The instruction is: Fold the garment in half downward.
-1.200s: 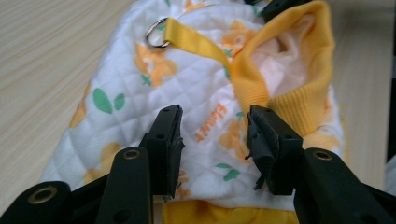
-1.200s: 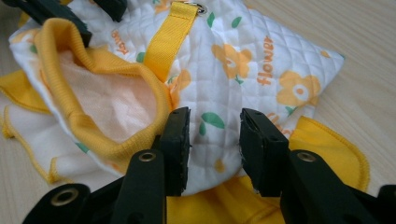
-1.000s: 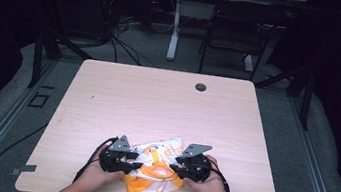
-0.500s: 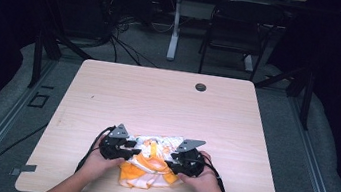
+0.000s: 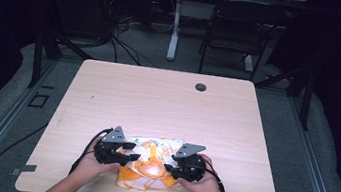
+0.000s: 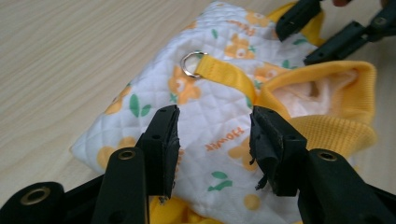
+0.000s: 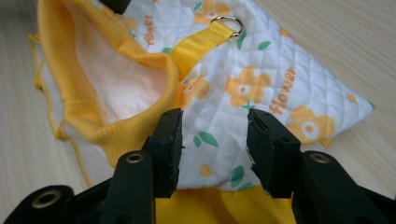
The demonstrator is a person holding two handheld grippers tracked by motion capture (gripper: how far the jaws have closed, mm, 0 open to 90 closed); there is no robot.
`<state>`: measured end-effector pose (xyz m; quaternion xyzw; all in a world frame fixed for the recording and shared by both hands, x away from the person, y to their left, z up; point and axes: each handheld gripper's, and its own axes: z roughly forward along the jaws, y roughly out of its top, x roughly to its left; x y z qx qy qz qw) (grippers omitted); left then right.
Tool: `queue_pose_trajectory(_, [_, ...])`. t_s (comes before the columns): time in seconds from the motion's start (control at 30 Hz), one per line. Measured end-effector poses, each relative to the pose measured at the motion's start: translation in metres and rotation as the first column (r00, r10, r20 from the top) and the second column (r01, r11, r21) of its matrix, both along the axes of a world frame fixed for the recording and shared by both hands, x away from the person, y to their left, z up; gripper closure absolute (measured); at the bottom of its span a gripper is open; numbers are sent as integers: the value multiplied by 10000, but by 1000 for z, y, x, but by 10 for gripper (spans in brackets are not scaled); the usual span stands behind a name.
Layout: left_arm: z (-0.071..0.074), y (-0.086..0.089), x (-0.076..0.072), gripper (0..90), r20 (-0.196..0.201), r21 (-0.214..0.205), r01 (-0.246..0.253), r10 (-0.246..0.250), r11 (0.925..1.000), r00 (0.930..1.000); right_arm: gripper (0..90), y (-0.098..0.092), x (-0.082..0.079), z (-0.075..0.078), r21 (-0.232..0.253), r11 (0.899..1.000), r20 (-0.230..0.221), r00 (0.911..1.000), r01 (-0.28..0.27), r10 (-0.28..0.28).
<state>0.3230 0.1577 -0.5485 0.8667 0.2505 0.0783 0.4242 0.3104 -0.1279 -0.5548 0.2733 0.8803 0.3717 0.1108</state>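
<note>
Both the left gripper (image 6: 212, 135) and right gripper (image 7: 212, 135) stand with jaws apart, the quilted flower garment (image 5: 151, 161) lying between and just beyond them.

We see the pale wooden tabletop (image 5: 167, 105) brightly lit from above while the room beyond it falls into darkness. Near its front edge, the quilted white-and-yellow flower-print garment (image 6: 205, 116) shows evenly lit; the black jaws nearest us blur.
</note>
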Motion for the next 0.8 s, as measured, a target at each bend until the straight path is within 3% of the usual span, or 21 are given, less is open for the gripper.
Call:
queue_pose_trajectory(0.2, [5,-9,-25,467,324,331,480,-491,9983,9983,527,-7,-3,3,145,9999,-137,9999,77,-75])
queue_pose_trajectory(0.3, [1,-14,-30,438,117,353,716,-721,9968,9973,518,-8,-7,5,177,9998,-184,9998,-120,123])
queue_pose_trajectory(0.47, [-14,-17,-31,402,-307,504,807,-792,9955,9964,513,-8,-9,0,-150,9996,-382,9989,-259,253])
queue_pose_trajectory(0.67, [-23,-16,-27,391,-591,757,720,-676,9945,9960,517,-13,-11,-5,-124,9997,-531,9984,-213,206])
queue_pose_trajectory(0.77, [-25,-17,-22,425,-199,1363,513,-490,9893,9986,520,-13,-11,-8,-123,9997,-608,9979,-229,221])
queue_pose_trajectory(0.8, [-25,-17,-22,424,-199,1363,513,-490,9893,9986,520,-13,-11,-8,-123,9997,-608,9979,-229,221])
